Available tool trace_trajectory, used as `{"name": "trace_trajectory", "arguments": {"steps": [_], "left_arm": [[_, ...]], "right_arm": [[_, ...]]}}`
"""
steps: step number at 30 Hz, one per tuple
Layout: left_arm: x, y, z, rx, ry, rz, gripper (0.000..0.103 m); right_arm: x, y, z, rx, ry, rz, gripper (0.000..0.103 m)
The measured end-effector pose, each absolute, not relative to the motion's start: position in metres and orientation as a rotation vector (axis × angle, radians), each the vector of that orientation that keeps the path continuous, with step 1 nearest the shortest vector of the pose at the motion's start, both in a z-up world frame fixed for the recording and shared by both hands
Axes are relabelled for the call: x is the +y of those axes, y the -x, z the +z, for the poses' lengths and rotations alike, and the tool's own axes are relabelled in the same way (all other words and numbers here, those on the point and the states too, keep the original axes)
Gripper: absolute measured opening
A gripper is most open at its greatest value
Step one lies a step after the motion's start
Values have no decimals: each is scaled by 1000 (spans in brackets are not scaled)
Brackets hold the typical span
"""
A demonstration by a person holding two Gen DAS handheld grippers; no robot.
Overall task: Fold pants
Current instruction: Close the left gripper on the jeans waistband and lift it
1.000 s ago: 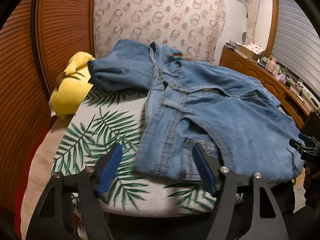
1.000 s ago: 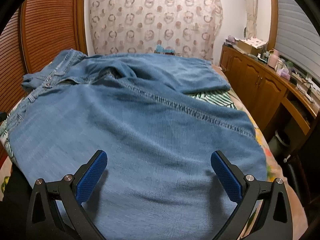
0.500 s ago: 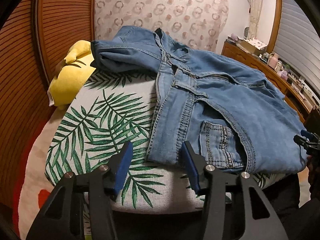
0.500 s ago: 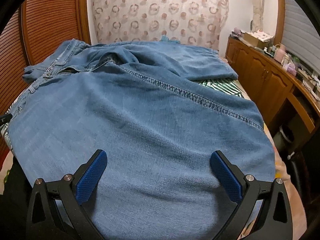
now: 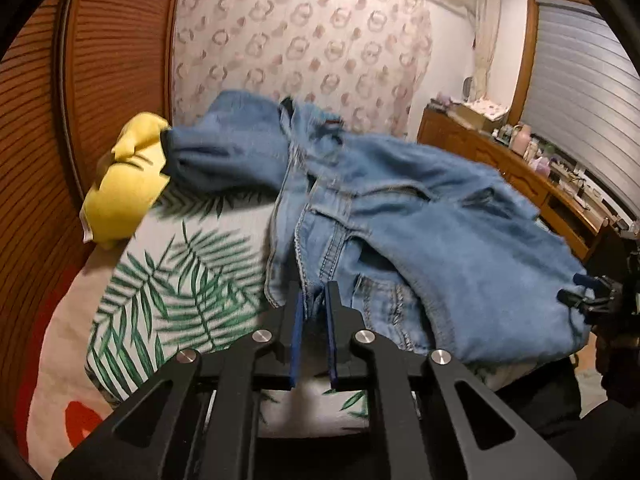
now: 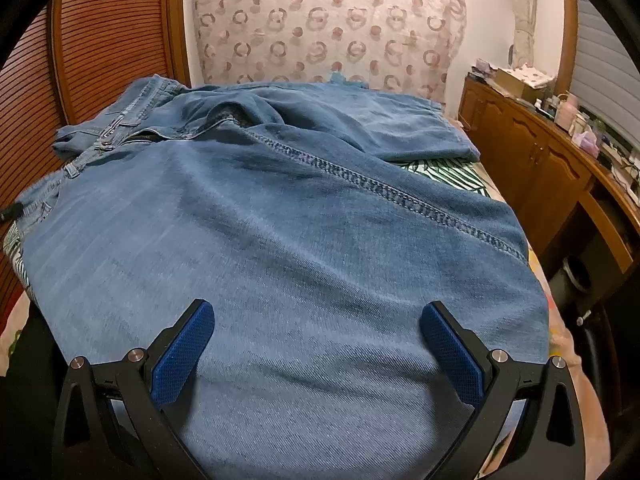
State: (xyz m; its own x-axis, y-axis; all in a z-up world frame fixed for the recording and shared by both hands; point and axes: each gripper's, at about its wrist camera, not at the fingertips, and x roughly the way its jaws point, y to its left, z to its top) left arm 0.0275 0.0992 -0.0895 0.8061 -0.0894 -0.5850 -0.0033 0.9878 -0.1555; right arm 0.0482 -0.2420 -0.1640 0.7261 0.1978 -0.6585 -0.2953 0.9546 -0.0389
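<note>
Blue denim pants [image 5: 440, 216] lie crumpled across a bed with a palm-leaf sheet [image 5: 180, 280]. My left gripper [image 5: 314, 300] is closing its jaws on the near stitched edge of the pants, and the denim seam is pinched between the blue pads. In the right wrist view a wide pant leg [image 6: 300, 220] spreads over the bed, its side seam running diagonally. My right gripper [image 6: 316, 310] stands open just above that leg with nothing gripped. It also shows at the right edge of the left wrist view, as the right gripper [image 5: 588, 296] by the denim's corner.
A yellow cushion [image 5: 124, 188] lies at the bed's far left, against a slatted wooden wall [image 5: 100, 80]. A patterned curtain [image 6: 320, 40] hangs behind the bed. A long wooden cabinet [image 6: 532, 160] with small items on top runs along the right.
The left gripper's jaws have come together from wide apart onto the denim edge. The near part of the pants has bunched and risen slightly. The right gripper has stayed open and still.
</note>
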Motion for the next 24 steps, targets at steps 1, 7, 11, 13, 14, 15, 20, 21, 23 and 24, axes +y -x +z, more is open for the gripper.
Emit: {"name": "trace_trajectory", "arguments": {"steps": [1,7,11,13,14,15,20,21,23,24], "left_arm": [[98,-28,-86,626,144,-48,11],[93,-33,-77,616,130,-57,11],[92,-36,-82,634,125,-57,11],[94,-37,-84,642,137,-56,11],[93,-37,-86,645,140,-55,11],[93,-37,-87,649,143,-55,11],[92,-39,-91,666,152,-59,11],[92,-40,-91,667,150,-58,11],[90,-40,-92,670,145,-58,11],[89,-41,-92,671,141,-58,11]], "right_arm": [[-242,-50,-163,711,146,272,103],[-255,-47,-155,702,160,260,102],[-282,-35,-148,689,117,226,102],[-298,-30,-146,688,121,187,102],[-307,-28,-146,690,118,169,102],[-314,-27,-147,695,113,155,101],[-344,-21,-152,719,67,122,101],[-348,-20,-153,721,62,118,101],[-348,-19,-155,728,58,119,101],[-349,-19,-155,733,54,123,101]]}}
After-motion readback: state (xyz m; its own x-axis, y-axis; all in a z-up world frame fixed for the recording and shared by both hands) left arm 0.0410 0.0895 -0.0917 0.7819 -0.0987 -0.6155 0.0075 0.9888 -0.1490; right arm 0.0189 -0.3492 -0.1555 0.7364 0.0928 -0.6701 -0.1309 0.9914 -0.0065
